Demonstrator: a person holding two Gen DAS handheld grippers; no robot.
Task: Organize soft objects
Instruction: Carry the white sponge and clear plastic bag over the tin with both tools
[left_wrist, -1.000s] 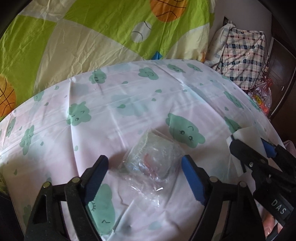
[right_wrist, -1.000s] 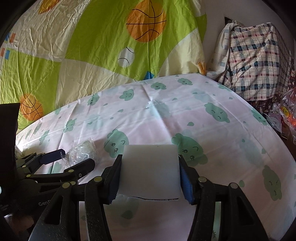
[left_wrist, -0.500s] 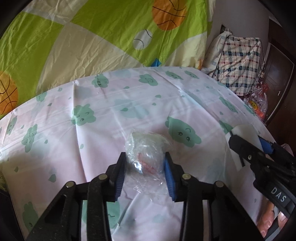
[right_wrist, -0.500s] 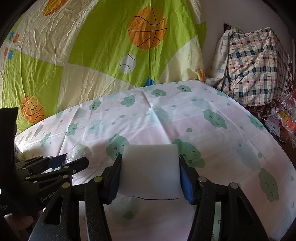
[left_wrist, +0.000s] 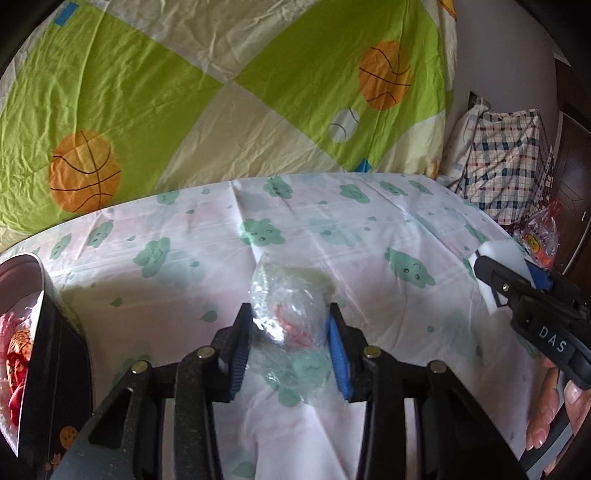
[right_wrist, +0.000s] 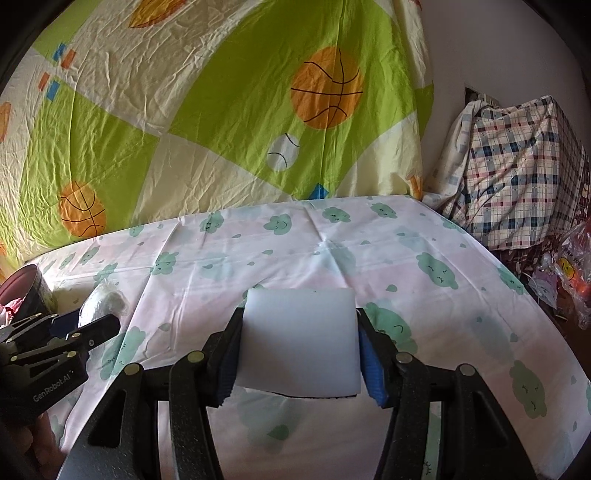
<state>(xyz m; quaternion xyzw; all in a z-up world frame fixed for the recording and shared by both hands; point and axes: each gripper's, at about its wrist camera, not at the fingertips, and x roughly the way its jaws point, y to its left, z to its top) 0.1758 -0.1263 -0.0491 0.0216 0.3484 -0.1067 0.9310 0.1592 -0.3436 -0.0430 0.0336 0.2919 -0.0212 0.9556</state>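
The crumpled clear plastic bag (left_wrist: 288, 314), with something pink showing through it, sat between the blue pads of the left gripper (left_wrist: 290, 341), which had closed in on its sides. It looked very light, slick and squashy, so a hold across its fuller middle seemed safer than one on the loose film trailing below. The bag appeared lifted just above the cloud-print sheet (left_wrist: 369, 229), though contact could not be ruled out. The left gripper pointed forward, roughly level over the bed. To its left stood a dark container (left_wrist: 48, 332) holding pink and red soft items, probably the destination. The white foam block (right_wrist: 299, 339) was squeezed between the pads of the right gripper (right_wrist: 299, 354), held above the sheet; it seemed springy and light, gripped well across its width. Behind rose a basketball-print quilt (right_wrist: 221, 110).
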